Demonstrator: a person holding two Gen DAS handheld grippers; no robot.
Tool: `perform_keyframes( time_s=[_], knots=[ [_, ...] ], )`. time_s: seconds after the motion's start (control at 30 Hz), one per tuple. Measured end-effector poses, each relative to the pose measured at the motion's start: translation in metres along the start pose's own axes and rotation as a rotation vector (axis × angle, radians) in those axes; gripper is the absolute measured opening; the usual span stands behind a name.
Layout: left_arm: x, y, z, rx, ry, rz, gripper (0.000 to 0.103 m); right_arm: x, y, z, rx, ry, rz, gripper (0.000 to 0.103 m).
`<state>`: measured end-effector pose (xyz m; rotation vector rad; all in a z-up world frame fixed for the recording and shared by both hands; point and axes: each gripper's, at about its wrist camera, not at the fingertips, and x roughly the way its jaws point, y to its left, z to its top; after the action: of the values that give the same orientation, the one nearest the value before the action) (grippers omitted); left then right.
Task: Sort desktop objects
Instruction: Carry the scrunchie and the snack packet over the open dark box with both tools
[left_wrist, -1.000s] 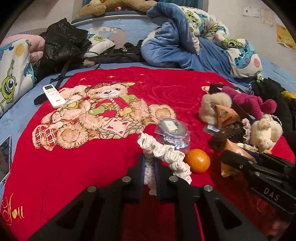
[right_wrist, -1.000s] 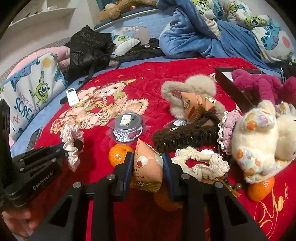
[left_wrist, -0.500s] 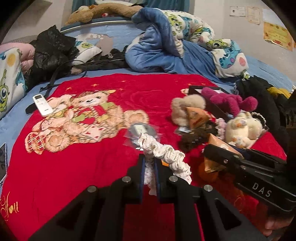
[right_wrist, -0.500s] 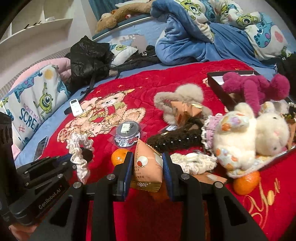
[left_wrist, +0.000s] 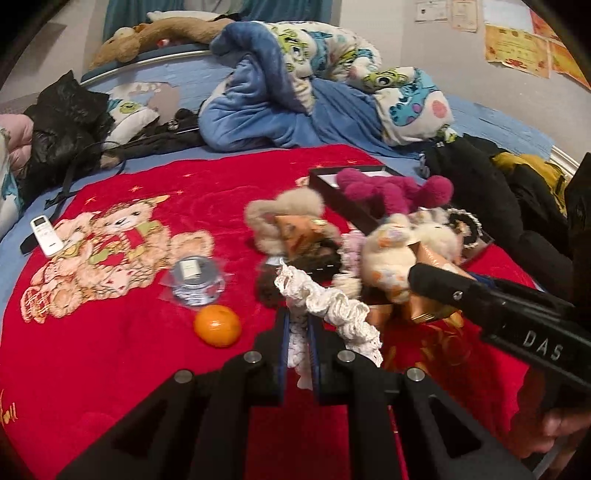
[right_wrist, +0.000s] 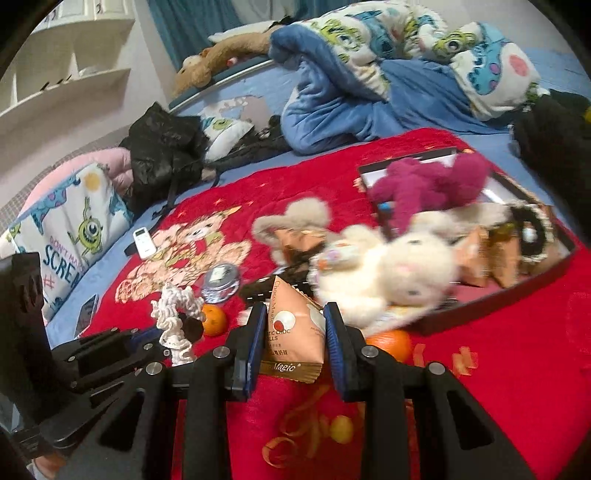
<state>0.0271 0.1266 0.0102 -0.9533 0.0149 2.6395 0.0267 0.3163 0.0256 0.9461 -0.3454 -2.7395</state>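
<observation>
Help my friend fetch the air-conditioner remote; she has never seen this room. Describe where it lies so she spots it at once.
Start at the big red plush blanket with the teddy-bear picture spread over the bed. The small white rectangular remote control lies at the blanket's far left edge, beside the printed bears and across a black strap. It is the only flat, white, hard plastic thing there, apart from the pile of plush toys.

dim indoor light, fisheye-bent edges, dark corners, motion-blurred plush toys

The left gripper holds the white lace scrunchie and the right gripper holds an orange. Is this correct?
Not quite. The left gripper does hold the white lace scrunchie, but the right gripper holds a snack packet, not an orange; the right wrist view shows it.
</observation>
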Motion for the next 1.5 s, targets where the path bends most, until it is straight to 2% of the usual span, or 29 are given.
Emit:
perform_keyframes(
  time_s=[0.4, 0.57, 0.63, 0.8, 1.17, 1.5],
  knots=[
    [0.007, -0.087, 0.003, 0.050, -0.018, -0.128, 0.010, -0.067, -0.100, -0.014, 0.123, -0.061, -0.114, 0.030],
    [0.024, -0.122, -0.001, 0.083, -0.010, -0.192, 0.010, -0.080, -0.124, -0.019, 0.152, -0.066, -0.145, 0.030],
    [0.031, -0.133, -0.005, 0.115, 0.007, -0.196, 0.010, -0.081, -0.132, -0.019, 0.172, -0.071, -0.142, 0.030],
    [0.037, -0.145, -0.004, 0.132, 0.010, -0.233, 0.010, -0.079, -0.140, -0.015, 0.194, -0.091, -0.125, 0.030],
    [0.067, -0.169, 0.032, 0.138, 0.011, -0.265, 0.010, -0.061, -0.152, 0.013, 0.197, -0.120, -0.105, 0.030],
    [0.113, -0.178, 0.074, 0.148, -0.006, -0.247, 0.010, -0.011, -0.179, 0.051, 0.132, -0.099, -0.158, 0.030]
  ],
)
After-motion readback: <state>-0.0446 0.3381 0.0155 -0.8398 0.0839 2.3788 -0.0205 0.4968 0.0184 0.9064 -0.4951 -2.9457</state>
